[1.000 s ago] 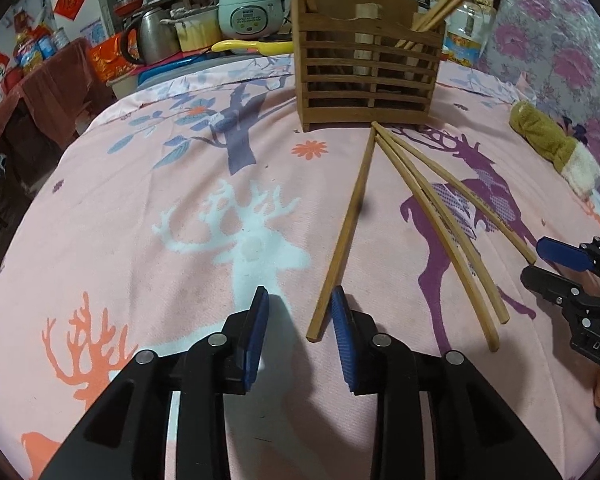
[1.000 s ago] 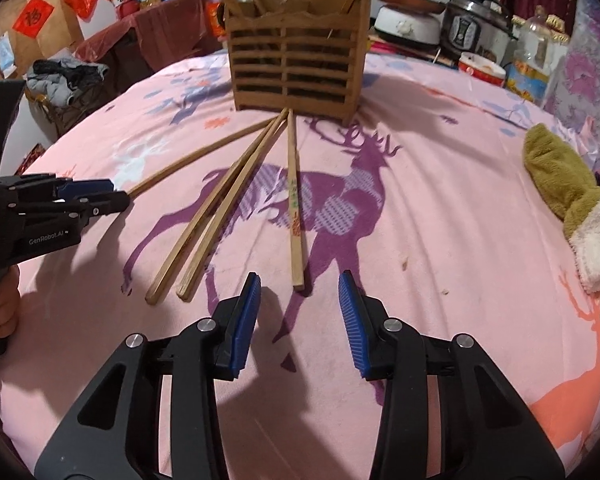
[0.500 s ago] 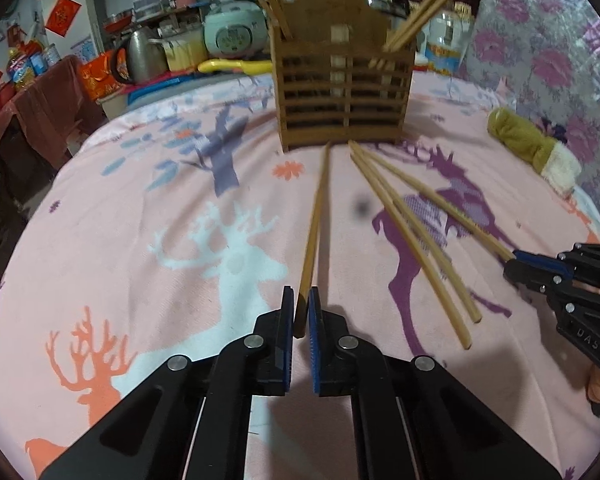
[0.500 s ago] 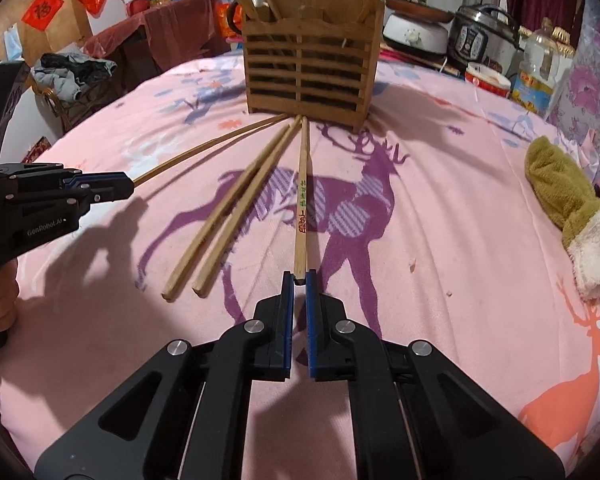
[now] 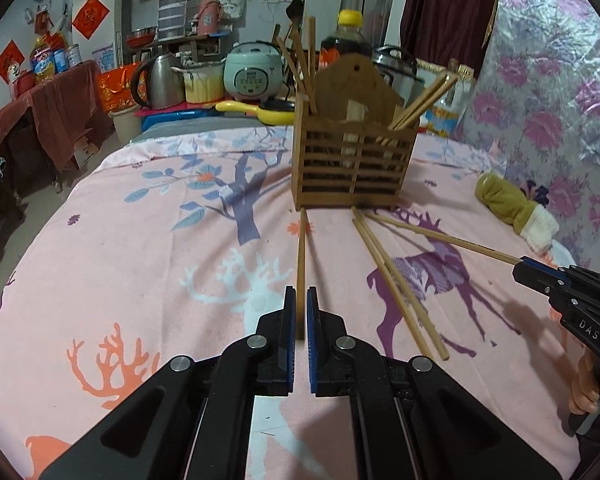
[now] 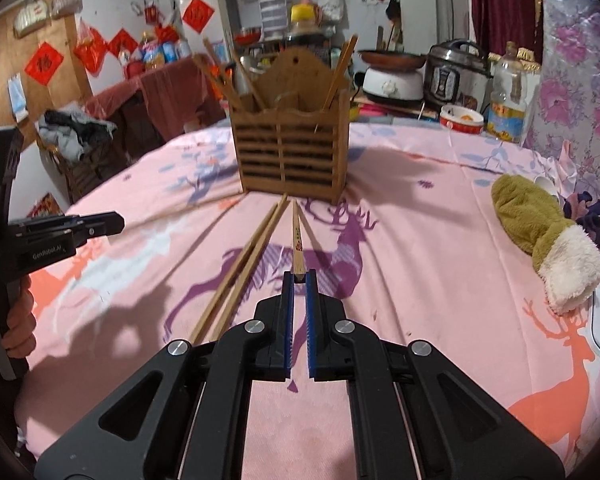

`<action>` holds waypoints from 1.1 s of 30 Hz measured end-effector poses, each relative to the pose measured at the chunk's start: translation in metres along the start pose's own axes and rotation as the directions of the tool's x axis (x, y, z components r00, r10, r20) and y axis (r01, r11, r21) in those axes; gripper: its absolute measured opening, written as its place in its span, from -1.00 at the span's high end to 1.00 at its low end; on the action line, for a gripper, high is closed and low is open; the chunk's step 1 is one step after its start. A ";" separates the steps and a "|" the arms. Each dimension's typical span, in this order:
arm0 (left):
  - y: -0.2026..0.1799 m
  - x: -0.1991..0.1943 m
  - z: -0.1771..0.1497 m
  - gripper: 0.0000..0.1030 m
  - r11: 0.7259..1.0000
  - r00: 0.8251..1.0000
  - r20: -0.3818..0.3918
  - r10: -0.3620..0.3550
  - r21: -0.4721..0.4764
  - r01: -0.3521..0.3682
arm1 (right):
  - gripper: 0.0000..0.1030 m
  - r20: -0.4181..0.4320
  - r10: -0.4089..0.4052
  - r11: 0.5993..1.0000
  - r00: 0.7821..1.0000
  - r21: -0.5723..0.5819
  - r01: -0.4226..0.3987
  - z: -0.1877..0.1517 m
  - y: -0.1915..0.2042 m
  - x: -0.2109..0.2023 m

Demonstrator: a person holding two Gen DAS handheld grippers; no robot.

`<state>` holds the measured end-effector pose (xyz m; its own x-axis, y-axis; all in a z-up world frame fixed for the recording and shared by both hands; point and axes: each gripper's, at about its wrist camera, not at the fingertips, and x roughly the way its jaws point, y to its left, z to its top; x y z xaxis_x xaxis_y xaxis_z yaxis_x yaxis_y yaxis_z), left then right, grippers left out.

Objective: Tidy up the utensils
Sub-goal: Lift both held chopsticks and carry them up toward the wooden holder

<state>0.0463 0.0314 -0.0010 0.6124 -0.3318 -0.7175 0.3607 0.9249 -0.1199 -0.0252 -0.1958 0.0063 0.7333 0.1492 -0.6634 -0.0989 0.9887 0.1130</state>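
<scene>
A slatted wooden utensil holder [image 5: 354, 168] [image 6: 294, 156] stands on the pink deer-print cloth with several chopsticks upright in it. My left gripper [image 5: 300, 300] is shut on the near end of one plain chopstick [image 5: 301, 248], lifted and pointing at the holder. My right gripper [image 6: 299, 280] is shut on a printed chopstick [image 6: 297, 240], also raised off the cloth; it also shows in the left wrist view [image 5: 528, 266]. Two more chopsticks [image 5: 396, 280] [image 6: 244, 264] lie side by side on the cloth between the grippers.
An olive and white plush mitten [image 5: 514, 210] [image 6: 548, 236] lies at the right. Behind the table's far edge stand a rice cooker [image 5: 252, 74], a kettle [image 5: 158, 82], a bottle [image 6: 510, 94] and a bowl [image 6: 462, 118].
Both grippers closed from open onto a chopstick end each, then lifted. The two held chopsticks now point straight toward the holder, and the view has risen.
</scene>
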 end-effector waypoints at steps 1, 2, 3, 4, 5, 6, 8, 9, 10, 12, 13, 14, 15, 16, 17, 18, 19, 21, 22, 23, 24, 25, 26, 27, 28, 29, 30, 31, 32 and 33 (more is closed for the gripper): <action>0.001 -0.002 0.001 0.89 1.000 1.000 0.009 -0.004 -0.002 0.004 | 0.88 0.009 0.003 1.000 1.000 0.003 -0.003 0.001 -0.001 -0.002; 0.001 -0.005 0.001 0.89 1.000 1.000 0.018 -0.008 -0.004 0.008 | 0.88 0.023 0.006 1.000 1.000 0.006 -0.006 0.002 -0.001 -0.004; 0.001 -0.008 0.002 0.89 1.000 1.000 0.028 -0.012 -0.006 0.012 | 0.88 0.031 0.008 1.000 0.999 0.008 -0.008 0.002 -0.002 -0.006; 0.002 -0.010 0.002 0.89 1.000 0.999 0.034 -0.014 -0.007 0.014 | 0.88 0.036 0.010 1.000 0.999 0.010 -0.011 0.003 -0.003 -0.008; 0.002 -0.010 0.002 0.89 1.000 0.999 0.035 -0.014 -0.008 0.015 | 0.88 0.039 0.010 1.000 0.999 0.011 -0.011 0.003 -0.004 -0.008; 0.002 -0.010 0.002 0.89 1.000 0.999 0.033 -0.017 -0.008 0.018 | 0.88 0.039 0.010 1.000 0.999 0.012 -0.010 0.003 -0.004 -0.008; 0.003 -0.005 0.001 0.89 0.999 0.999 0.002 -0.050 -0.007 0.050 | 0.88 0.036 0.007 1.000 0.999 0.014 -0.008 0.003 -0.005 -0.008; 0.001 0.000 -0.001 0.89 0.998 0.998 -0.025 -0.063 -0.008 0.062 | 0.88 0.033 0.007 1.000 0.999 0.015 -0.008 0.003 -0.005 -0.007; -0.001 0.004 -0.002 0.89 0.998 0.997 -0.044 -0.060 -0.003 0.060 | 0.88 0.031 0.007 1.000 0.999 0.016 -0.008 0.003 -0.005 -0.007; -0.005 0.012 -0.008 0.88 0.999 0.996 -0.081 -0.044 0.021 0.046 | 0.88 0.029 0.006 1.000 1.000 0.015 -0.006 0.003 -0.005 -0.007; -0.007 0.017 -0.011 0.87 0.999 0.994 -0.101 -0.036 0.032 0.039 | 0.88 0.031 0.006 1.000 1.000 0.016 -0.006 0.003 -0.005 -0.007; -0.008 0.020 -0.014 0.81 0.999 0.993 -0.116 -0.031 0.041 0.036 | 0.88 0.031 0.006 1.000 0.999 0.018 -0.006 0.003 -0.005 -0.007; -0.010 0.025 -0.018 0.61 0.998 0.990 -0.140 -0.020 0.053 0.028 | 0.88 0.031 0.006 1.000 0.999 0.020 -0.006 0.003 -0.006 -0.007; -0.011 0.030 -0.022 0.46 0.998 0.987 -0.161 -0.001 0.066 0.012 | 0.88 0.031 0.005 1.000 1.000 0.023 -0.006 0.003 -0.006 -0.007; -0.011 0.033 -0.024 0.23 0.997 0.985 -0.173 0.017 0.072 -0.004 | 0.88 0.030 0.005 1.000 1.000 0.025 -0.006 0.003 -0.007 -0.006; -0.010 0.035 -0.026 0.21 0.997 0.984 -0.179 0.027 0.076 -0.014 | 0.88 0.027 0.006 1.000 1.000 0.028 -0.007 0.003 -0.008 -0.006; -0.010 0.038 -0.026 0.21 0.997 0.982 -0.187 0.032 0.080 -0.017 | 0.88 0.025 0.007 1.000 1.000 0.030 -0.007 0.003 -0.008 -0.005; -0.009 0.043 -0.028 0.21 0.996 0.978 -0.206 0.036 0.083 -0.019 | 0.88 0.021 0.007 0.999 1.000 0.032 -0.008 0.002 -0.008 -0.004; -0.009 0.047 -0.030 0.22 0.996 0.974 -0.222 0.046 0.091 -0.026 | 0.87 0.019 0.007 0.999 1.000 0.031 -0.007 0.002 -0.008 -0.004; -0.009 0.051 -0.031 0.28 0.995 0.970 -0.235 0.055 0.094 -0.034 | 0.88 0.017 0.007 1.000 1.000 0.030 -0.007 0.002 -0.008 -0.004; -0.008 0.054 -0.032 0.36 0.995 0.968 -0.244 0.062 0.095 -0.040 | 0.88 0.015 0.006 1.000 1.000 0.030 -0.006 0.002 -0.008 -0.003; -0.008 0.053 -0.032 0.47 0.994 0.969 -0.238 0.062 0.098 -0.040 | 0.88 0.014 0.005 1.000 1.000 0.029 -0.006 0.002 -0.008 -0.003; -0.008 0.053 -0.032 0.78 0.995 0.969 -0.241 0.048 0.097 -0.026 | 0.88 0.013 0.005 1.000 1.000 0.030 -0.005 0.002 -0.008 -0.003; -0.008 0.053 -0.032 0.89 0.995 0.969 -0.242 0.042 0.096 -0.019 | 0.88 0.012 0.008 0.999 1.000 0.031 -0.008 0.002 -0.008 -0.003; -0.009 0.051 -0.032 0.89 0.995 0.971 -0.235 0.044 0.097 -0.022 | 0.88 0.012 0.007 0.999 1.000 0.032 -0.008 0.002 -0.008 -0.003; -0.010 0.047 -0.030 0.90 0.994 0.976 -0.213 0.051 0.101 -0.030 | 0.88 0.011 0.006 0.999 1.000 0.032 -0.007 0.002 -0.008 -0.003; -0.010 0.042 -0.028 0.90 0.994 0.980 -0.193 0.050 0.100 -0.031 | 0.87 0.011 0.007 0.999 1.000 0.033 -0.007 0.002 -0.008 -0.003; -0.010 0.035 -0.025 0.90 0.995 0.986 -0.161 0.043 0.096 -0.028 | 0.88 0.011 0.008 0.999 1.000 0.034 -0.008 0.001 -0.008 -0.003; -0.011 0.028 -0.022 0.90 0.996 0.990 -0.136 0.035 0.092 -0.023 | 0.88 0.012 0.007 0.999 1.000 0.033 -0.008 0.001 -0.008 -0.003; -0.010 0.023 -0.020 0.90 0.996 0.993 -0.115 0.028 0.087 -0.018 | 0.88 0.014 0.008 0.999 1.000 0.033 -0.008 0.001 -0.008 -0.003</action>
<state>0.0422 0.0181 -0.0300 0.5370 -0.2820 -0.7951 0.4093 0.9112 -0.0467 -0.0257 -0.2046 0.0083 0.7422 0.1567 -0.6516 -0.0828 0.9863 0.1429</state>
